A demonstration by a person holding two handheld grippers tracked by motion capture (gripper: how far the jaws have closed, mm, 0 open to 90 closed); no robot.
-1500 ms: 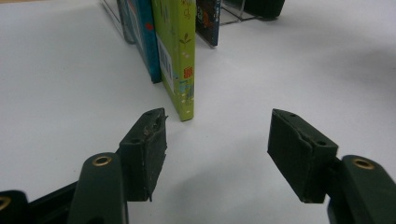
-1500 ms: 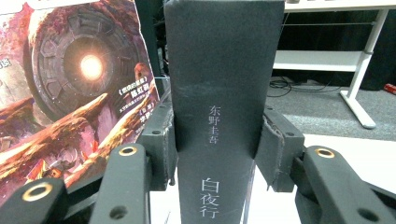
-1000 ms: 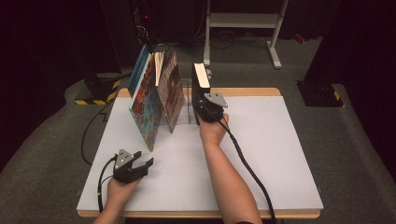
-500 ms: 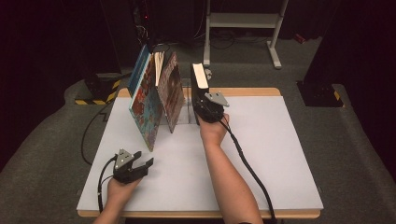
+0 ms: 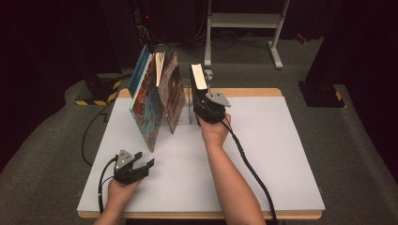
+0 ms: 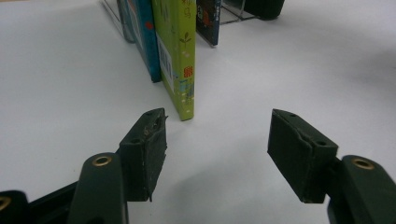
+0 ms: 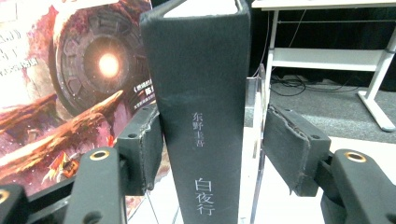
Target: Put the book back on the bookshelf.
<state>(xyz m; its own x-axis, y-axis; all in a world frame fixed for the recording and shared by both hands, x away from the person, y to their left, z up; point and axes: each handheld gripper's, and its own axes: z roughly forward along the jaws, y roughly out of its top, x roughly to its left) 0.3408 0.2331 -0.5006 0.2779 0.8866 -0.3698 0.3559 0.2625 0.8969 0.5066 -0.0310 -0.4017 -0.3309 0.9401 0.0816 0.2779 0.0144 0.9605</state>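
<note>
Black upright book [image 7: 201, 116], white characters down its spine

matt black book [image 7: 201, 116], glossy cover [image 7: 88, 70]

The hardcover book [image 7: 201, 116] has a plain black spine with pale characters down it and cream page edges [image 5: 199, 76]. The book beside it [image 7: 70, 93] bears a rust-red and grey cover with a glowing orange ring. Another book [image 5: 146, 110] shows a mottled blue and red pattern; the left gripper view gives it a yellow-green spine [image 6: 177, 51] with small orange marks. The table [image 5: 281, 154] is white with a light wood edge
</note>
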